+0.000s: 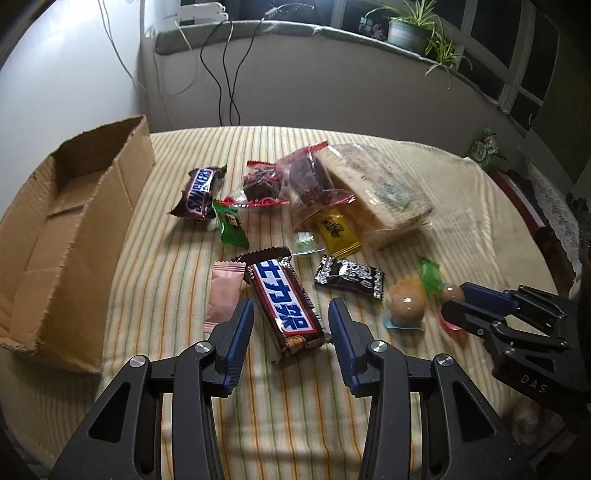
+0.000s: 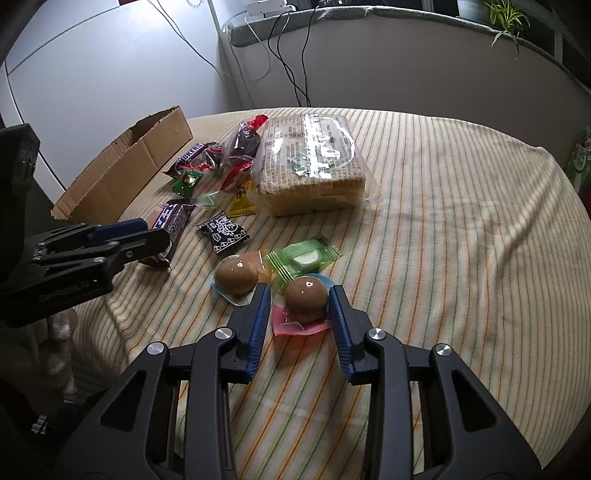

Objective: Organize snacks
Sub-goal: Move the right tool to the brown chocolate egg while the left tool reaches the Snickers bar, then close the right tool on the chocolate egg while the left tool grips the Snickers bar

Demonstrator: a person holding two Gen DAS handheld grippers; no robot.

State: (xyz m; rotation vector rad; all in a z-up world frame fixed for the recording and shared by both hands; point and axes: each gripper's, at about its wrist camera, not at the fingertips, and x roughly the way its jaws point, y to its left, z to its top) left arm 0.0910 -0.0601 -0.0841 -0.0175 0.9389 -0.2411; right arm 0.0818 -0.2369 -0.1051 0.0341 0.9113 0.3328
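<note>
My left gripper [image 1: 291,314] is open with its fingers either side of a Snickers bar with Chinese lettering [image 1: 283,301], which lies on the striped cloth. My right gripper [image 2: 298,301] is open around a brown jelly cup with a pink base [image 2: 306,300]; it also shows in the left wrist view [image 1: 453,306]. A second jelly cup with a blue base [image 2: 236,277] lies just left of it. An open cardboard box [image 1: 55,236] stands at the left. Another Snickers bar [image 1: 199,192], several small wrapped candies and a large clear pack of wafers [image 1: 380,192] lie beyond.
A green candy packet [image 2: 304,258] lies behind the jelly cups, a black packet [image 2: 223,230] to their left, a pink packet [image 1: 223,295] beside the left finger. The table's far edge meets a wall with hanging cables [image 1: 229,74]. A potted plant [image 1: 410,33] stands on the sill.
</note>
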